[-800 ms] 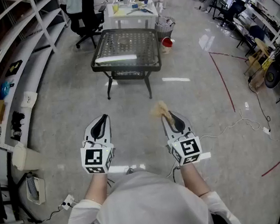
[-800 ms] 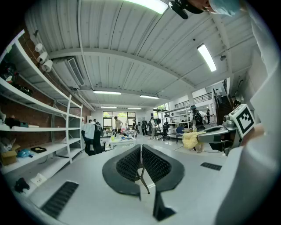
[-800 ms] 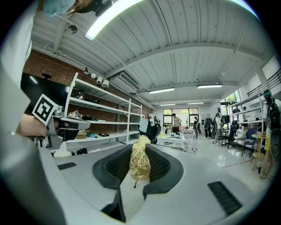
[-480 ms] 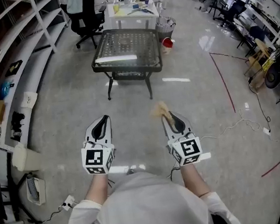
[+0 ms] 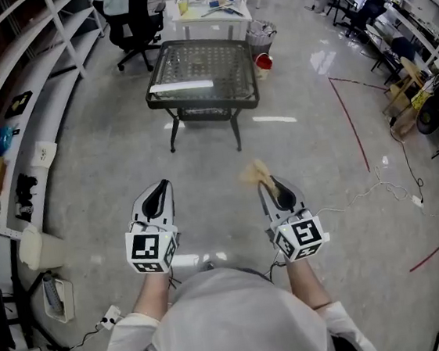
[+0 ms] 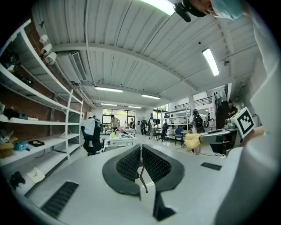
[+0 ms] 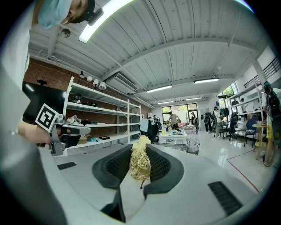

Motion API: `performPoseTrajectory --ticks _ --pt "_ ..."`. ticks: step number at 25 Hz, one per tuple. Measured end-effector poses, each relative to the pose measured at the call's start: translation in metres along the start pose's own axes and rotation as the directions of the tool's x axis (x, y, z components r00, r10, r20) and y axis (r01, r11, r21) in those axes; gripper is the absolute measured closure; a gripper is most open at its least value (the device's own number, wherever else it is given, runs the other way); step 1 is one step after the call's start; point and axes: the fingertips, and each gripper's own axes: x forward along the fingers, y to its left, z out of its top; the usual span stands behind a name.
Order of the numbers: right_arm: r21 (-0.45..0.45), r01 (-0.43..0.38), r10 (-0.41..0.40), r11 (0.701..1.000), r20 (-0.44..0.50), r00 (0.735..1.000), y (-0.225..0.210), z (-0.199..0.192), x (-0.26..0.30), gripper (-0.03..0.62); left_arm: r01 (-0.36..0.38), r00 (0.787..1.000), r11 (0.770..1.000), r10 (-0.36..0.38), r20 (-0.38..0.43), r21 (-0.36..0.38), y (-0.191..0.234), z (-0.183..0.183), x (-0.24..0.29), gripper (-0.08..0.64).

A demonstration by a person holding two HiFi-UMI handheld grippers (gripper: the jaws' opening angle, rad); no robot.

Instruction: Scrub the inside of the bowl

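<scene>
Jaws of the left hand-held gripper (image 6: 140, 149) stood pressed together, empty. The right hand-held gripper (image 7: 139, 153) pinched a straw-coloured scrubber (image 7: 140, 166), well short of the dark table (image 5: 214, 60).

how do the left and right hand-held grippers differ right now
The left hand-held gripper holds nothing; the right hand-held gripper is shut on a straw-coloured scrubber. The left's jaws meet fully, while the right's are kept slightly apart by the scrubber's fibres. Both point level and forward.
</scene>
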Motion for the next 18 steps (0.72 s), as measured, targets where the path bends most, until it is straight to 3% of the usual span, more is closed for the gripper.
performPoseTrajectory --ticks 11,18 --pt "0.025 0.035 -0.035 0.999 -0.006 0.999 -0.016 0.001 0.027 0.492 0.012 1.0 0.999 -0.013 -0.014 -0.034 0.022 -0.011 0.027 0.518" --pt "0.012 -0.006 0.006 1.0 0.016 1.0 -0.05 0.011 0.081 0.492 -0.024 1.0 1.0 0.024 -0.001 -0.02 0.04 0.0 0.082 0.518"
